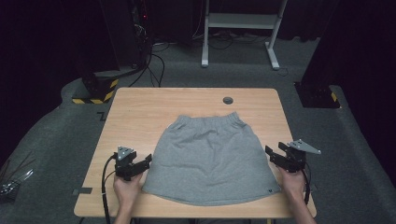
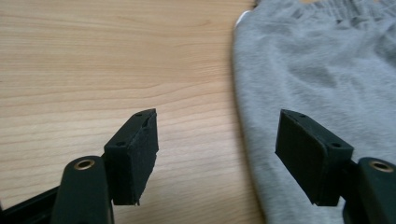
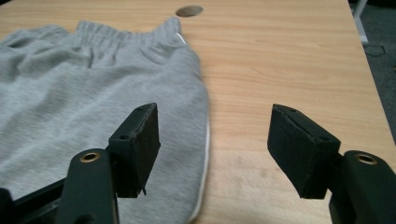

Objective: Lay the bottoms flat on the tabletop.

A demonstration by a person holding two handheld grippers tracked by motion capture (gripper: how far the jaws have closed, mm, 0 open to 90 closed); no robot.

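Between my open left hand-held gripper (image 1: 147,162) and right hand-held gripper (image 1: 272,155) lies the grey cotton skirt (image 1: 212,156) — approach step; next, I'd pinch its side edges.

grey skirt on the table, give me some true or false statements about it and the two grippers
1. The grey skirt lies spread flat on the wooden table. True.
2. The left gripper is shut on the skirt's edge. False: its jaws stand open beside the skirt's side edge, gripping nothing.
3. The skirt's elastic waistband points away from the person. True.
4. The right gripper rests on the middle of the skirt. False: it is at the skirt's side edge, jaws open.
5. The round grommet in the table is covered by the skirt. False: it lies bare beyond the waistband.
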